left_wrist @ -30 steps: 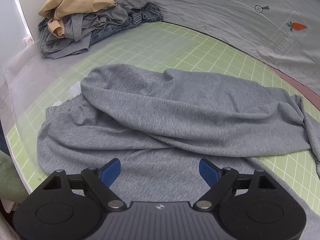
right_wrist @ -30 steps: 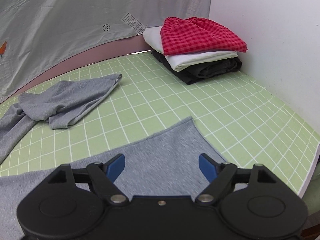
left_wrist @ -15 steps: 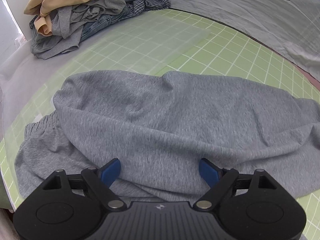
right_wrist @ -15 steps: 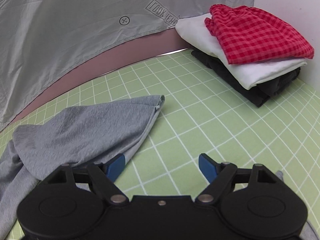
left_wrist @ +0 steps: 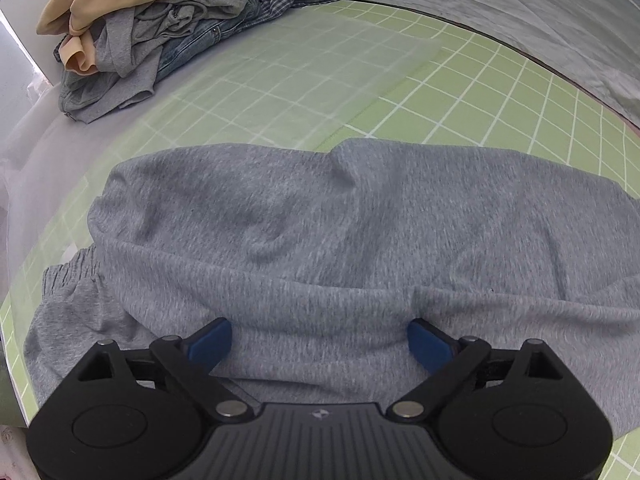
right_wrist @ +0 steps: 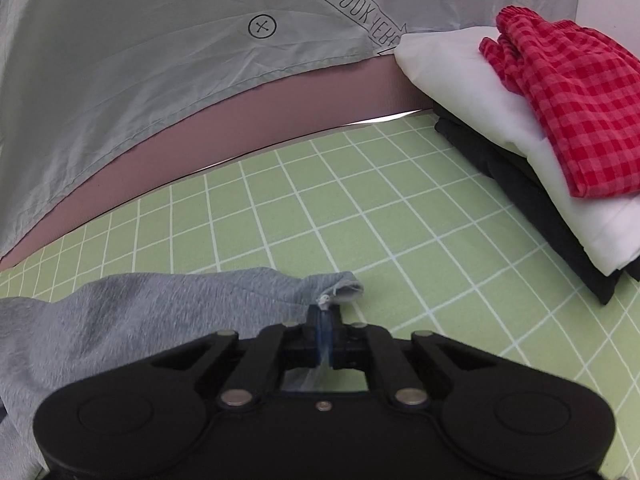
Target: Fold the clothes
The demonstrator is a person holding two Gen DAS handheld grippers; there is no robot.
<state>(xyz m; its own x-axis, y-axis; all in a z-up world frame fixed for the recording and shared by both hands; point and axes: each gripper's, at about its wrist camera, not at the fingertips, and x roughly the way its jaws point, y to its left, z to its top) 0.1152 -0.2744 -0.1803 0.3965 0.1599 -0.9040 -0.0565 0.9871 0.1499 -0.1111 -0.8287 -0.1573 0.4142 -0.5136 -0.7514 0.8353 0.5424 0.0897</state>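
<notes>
Green gridded bench point(right_wrist: 360, 216) carries grey trousers point(left_wrist: 320, 240); left tongs point(left_wrist: 320, 342) spread over them, right tongs point(right_wrist: 324, 320) pinching their hem point(right_wrist: 340, 288).

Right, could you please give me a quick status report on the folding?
Left gripper open over grey trousers. Right gripper shut on their leg hem. Nothing in the way.

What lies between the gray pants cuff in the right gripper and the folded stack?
Only bare green grid mat between the gray pants cuff and the folded stack, seen in the right wrist view.
</notes>
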